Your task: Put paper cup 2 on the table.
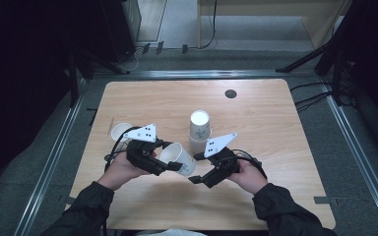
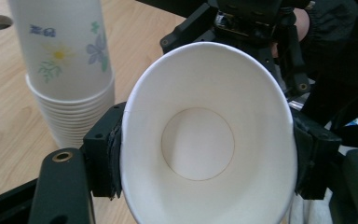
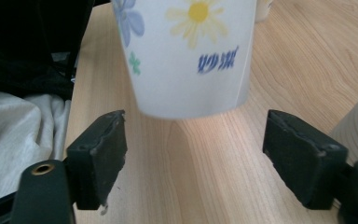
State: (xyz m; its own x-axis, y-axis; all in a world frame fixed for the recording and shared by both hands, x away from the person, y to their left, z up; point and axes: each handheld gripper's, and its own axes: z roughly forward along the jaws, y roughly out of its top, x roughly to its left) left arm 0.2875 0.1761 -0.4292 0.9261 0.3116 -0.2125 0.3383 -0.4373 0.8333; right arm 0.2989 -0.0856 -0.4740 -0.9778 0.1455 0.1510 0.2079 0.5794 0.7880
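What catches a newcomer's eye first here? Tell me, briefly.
The white paper cup near the table's front middle, lifted and tipped on its side, squeezed oval in the left gripper. Just behind it stands a tall stack of flowered cups, upside down on the wooden table. The right gripper, jaws open, sits beside the held cup's base.
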